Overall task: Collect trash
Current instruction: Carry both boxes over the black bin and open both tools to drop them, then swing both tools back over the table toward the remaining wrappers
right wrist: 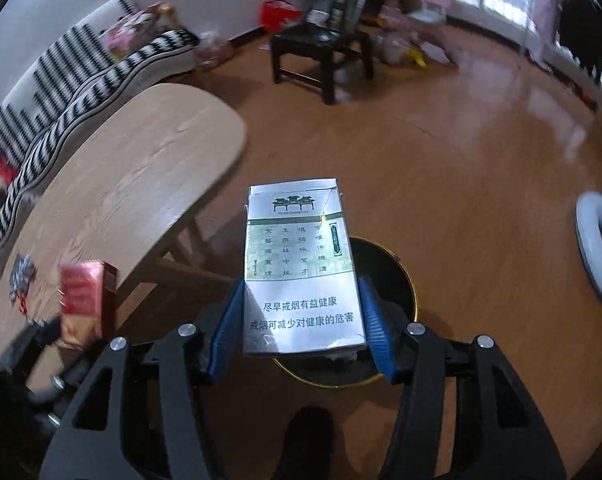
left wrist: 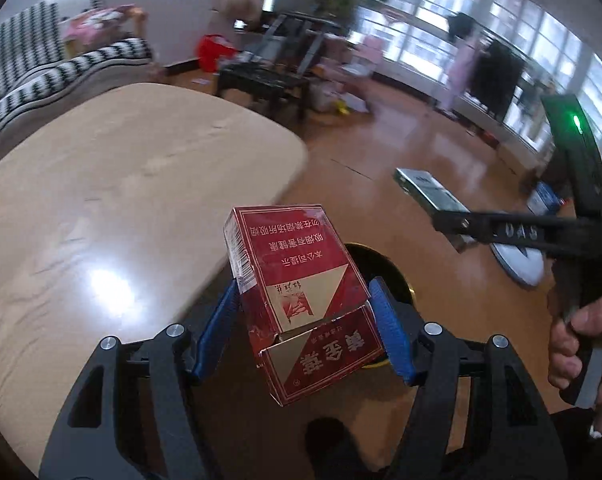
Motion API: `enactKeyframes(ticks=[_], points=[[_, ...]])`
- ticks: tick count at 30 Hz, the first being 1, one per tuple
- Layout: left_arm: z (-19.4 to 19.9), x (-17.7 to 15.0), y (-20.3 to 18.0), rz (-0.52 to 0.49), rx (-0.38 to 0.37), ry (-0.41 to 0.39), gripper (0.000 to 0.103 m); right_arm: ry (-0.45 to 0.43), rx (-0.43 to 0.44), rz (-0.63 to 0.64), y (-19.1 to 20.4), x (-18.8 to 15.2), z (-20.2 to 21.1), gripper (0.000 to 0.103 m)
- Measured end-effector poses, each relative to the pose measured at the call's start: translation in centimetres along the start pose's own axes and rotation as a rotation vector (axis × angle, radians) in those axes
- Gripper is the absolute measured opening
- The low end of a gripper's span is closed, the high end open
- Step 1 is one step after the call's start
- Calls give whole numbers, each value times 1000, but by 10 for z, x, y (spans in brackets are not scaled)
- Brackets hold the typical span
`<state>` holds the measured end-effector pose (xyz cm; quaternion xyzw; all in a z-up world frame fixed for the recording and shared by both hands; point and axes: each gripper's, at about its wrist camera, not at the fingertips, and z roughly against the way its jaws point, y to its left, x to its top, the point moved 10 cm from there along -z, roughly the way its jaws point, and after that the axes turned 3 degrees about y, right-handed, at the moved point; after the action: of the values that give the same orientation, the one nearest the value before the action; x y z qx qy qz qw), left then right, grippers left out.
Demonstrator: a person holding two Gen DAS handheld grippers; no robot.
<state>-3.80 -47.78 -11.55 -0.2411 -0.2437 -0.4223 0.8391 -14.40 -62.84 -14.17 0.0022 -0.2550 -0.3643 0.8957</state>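
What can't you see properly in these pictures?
- Bin: in both wrist views the held packs cover most of its opening, so what is inside is hidden.
- Red cigarette pack, left wrist view: its far side is hidden.
- Silver-green cigarette pack, right wrist view: only its front shows.
- Wrappers on the table, right wrist view: blurred and near the edge, unreadable.
- Far room: blurred in both views.

floor (right wrist: 441, 152): glossy wood | table (left wrist: 101, 184): pale | sofa (left wrist: 25, 68): striped | windows (left wrist: 461, 28): bright
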Motion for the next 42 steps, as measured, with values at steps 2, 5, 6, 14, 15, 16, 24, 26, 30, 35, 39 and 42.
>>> enactKeyframes(ticks=[2,5,6,14,15,16,24,26,30,35,39,42], points=[[-14,-4,-15,-9,-32,26,65,0,-8,-24,-9,-1,3,55],[-32,-6,-28,-25,-49,48,65,-1,-10,-39,-14,-1,3,55],[-37,-6,-29,-30,-51,53,65,2,-13,-41,-14,-1,3,56],[-64,-5,-37,-27,-81,99,65,10,-16,-50,-17,7,-3,56],[-67,-5,-39,-26,-83,101,65,10,-15,-51,-18,8,-3,56],[-69,-5,-40,-26,-86,106,65,7,-17,-52,-19,8,-3,56],[-86,-3,-47,-39,-123,134,66,10,-20,-63,-22,9,-6,56],[-92,-5,-52,-50,-129,146,69,11,-27,-67,-22,8,-6,56],[-100,-9,-46,-35,-116,164,80,24,-38,-80,-26,6,-10,72],[-97,-5,-38,-10,-114,157,83,25,-33,-74,-23,6,-11,73],[-82,-2,-27,2,-105,132,90,14,-30,-58,-14,8,-11,78],[-64,-1,-16,8,-90,109,92,-11,-9,-21,8,13,-8,83]])
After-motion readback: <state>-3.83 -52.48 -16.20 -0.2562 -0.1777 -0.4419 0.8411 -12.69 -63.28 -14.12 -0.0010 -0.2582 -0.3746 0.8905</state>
